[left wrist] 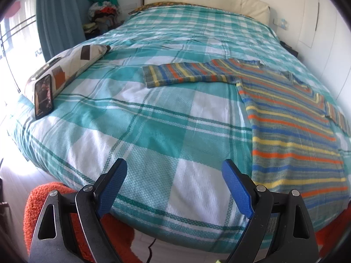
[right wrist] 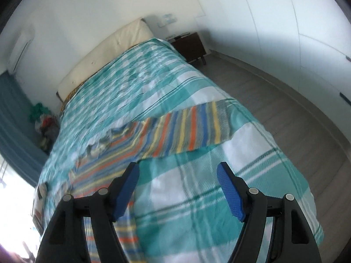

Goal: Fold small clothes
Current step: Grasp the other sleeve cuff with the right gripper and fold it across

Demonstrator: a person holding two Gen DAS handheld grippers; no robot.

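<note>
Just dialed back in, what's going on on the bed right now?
A person holding a gripper in each hand is at the bed, about to fold a striped sweater. It lies spread flat on the plaid cover, both sleeves stretched out sideways, no fold made yet. The left gripper is open over bare cover beside the sweater's hem. The right gripper is also open and empty, near the other sleeve. A phone leans against a pillow.

Bright daylight from the left, blown-out glare there, fisheye-bent dark edges, right wrist view apparently motion-blurred
</note>
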